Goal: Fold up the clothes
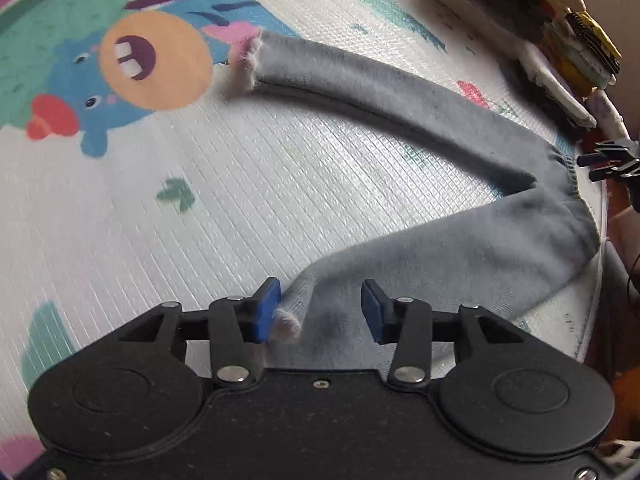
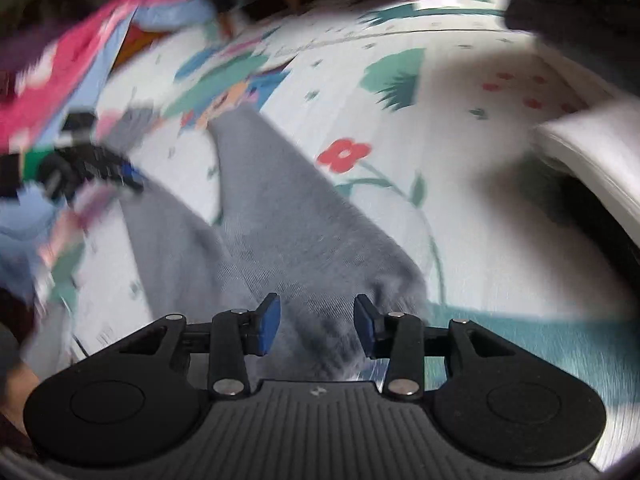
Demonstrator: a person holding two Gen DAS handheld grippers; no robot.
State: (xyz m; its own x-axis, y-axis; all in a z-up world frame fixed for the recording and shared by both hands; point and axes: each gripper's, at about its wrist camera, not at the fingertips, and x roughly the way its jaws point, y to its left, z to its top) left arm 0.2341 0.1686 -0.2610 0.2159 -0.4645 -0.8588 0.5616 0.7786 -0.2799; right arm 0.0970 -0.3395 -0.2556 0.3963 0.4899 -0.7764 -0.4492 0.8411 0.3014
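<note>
A pair of grey trousers (image 1: 400,92) lies spread on a patterned play mat (image 1: 200,200), legs apart in a V. My left gripper (image 1: 320,312) is open, its blue pads either side of the near leg's pale cuff (image 1: 288,326). The far leg ends in a pale cuff (image 1: 246,64) near the cartoon print. In the blurred right wrist view, my right gripper (image 2: 316,326) is open over the waist end of the trousers (image 2: 280,208). The left gripper (image 2: 100,168) shows at the left there.
A stack of folded clothes (image 1: 560,28) sits at the mat's far right corner. The other gripper's black tip (image 1: 612,160) shows at the right edge. In the right wrist view, pink and blue fabric (image 2: 80,52) lies top left and a white object (image 2: 592,160) at right.
</note>
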